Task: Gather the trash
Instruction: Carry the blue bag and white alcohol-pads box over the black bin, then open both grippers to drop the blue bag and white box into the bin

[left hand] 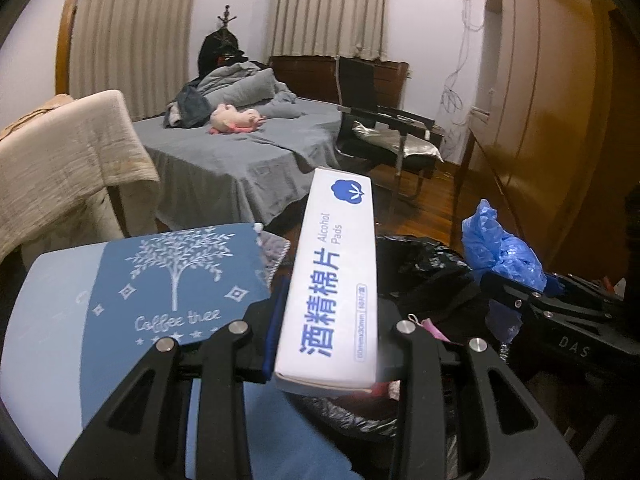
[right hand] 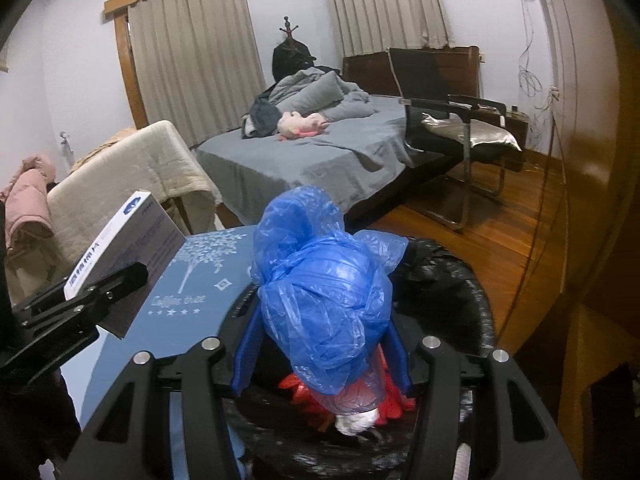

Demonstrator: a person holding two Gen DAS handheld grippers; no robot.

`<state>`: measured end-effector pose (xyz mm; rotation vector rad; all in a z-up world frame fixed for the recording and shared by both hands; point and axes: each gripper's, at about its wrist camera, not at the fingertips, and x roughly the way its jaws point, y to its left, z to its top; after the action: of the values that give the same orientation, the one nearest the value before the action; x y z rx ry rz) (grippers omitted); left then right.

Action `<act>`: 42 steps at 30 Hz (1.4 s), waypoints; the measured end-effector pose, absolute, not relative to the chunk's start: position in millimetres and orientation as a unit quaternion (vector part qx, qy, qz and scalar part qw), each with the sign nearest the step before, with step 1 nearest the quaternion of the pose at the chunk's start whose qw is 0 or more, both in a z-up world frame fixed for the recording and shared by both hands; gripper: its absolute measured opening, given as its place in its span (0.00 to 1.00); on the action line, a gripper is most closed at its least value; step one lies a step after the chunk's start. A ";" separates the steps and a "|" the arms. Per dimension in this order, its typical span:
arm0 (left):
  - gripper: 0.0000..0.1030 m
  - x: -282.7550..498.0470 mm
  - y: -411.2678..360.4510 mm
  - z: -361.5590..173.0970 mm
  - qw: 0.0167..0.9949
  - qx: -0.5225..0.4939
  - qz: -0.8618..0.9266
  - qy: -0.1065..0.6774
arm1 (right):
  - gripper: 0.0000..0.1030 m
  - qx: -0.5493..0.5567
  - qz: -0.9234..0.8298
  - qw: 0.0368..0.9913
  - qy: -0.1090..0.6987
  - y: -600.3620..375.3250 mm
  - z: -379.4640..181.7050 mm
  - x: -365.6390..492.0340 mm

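My left gripper [left hand: 332, 316] is shut on a white alcohol pads box [left hand: 336, 280] with blue print and holds it tilted at the edge of a bin lined with a black bag [left hand: 424, 264]. The box also shows in the right wrist view [right hand: 120, 256], at the left. My right gripper [right hand: 324, 316] is shut on a crumpled blue plastic bag [right hand: 324, 296] and holds it over the same bin [right hand: 452, 280]. That blue bag shows in the left wrist view [left hand: 500, 244], at the right. Red trash [right hand: 392, 404] lies inside the bin.
A blue "Coffee tree" table top [left hand: 168, 276] lies left of the bin. A cloth-draped chair [left hand: 68, 160] stands at the left. Behind are a grey bed [left hand: 240, 152] with a pink plush toy [left hand: 236, 118], a black chair [left hand: 384, 128] and a wooden wardrobe [left hand: 560, 120].
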<state>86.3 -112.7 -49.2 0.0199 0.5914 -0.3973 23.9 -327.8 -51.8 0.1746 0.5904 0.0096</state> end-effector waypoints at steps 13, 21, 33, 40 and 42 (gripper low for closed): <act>0.31 102.6 -149.9 -71.0 0.926 0.018 -0.235 0.295 | 0.52 0.087 -0.030 0.949 0.302 -360.0 -63.2 24.6; 0.31 120.8 -170.1 -87.9 0.919 0.026 -0.251 0.302 | 0.52 0.084 -0.039 0.945 0.314 -371.1 -75.2 36.3; 0.33 152.8 -196.3 -107.2 0.907 0.035 -0.272 0.320 | 0.54 0.083 -0.044 0.938 0.334 -387.4 -101.0 69.7; 0.64 159.1 -191.6 -107.9 0.900 0.027 -0.287 0.326 | 0.73 0.062 -0.052 0.934 0.348 -391.9 -111.6 78.6; 0.66 159.1 -185.7 -106.1 0.903 0.029 -0.281 0.325 | 0.78 0.061 -0.057 0.934 0.346 -392.7 -110.1 75.5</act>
<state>159.1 -185.8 -106.1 0.0590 0.6719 -0.5806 75.5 -392.7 -110.1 0.1247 0.7083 -0.1167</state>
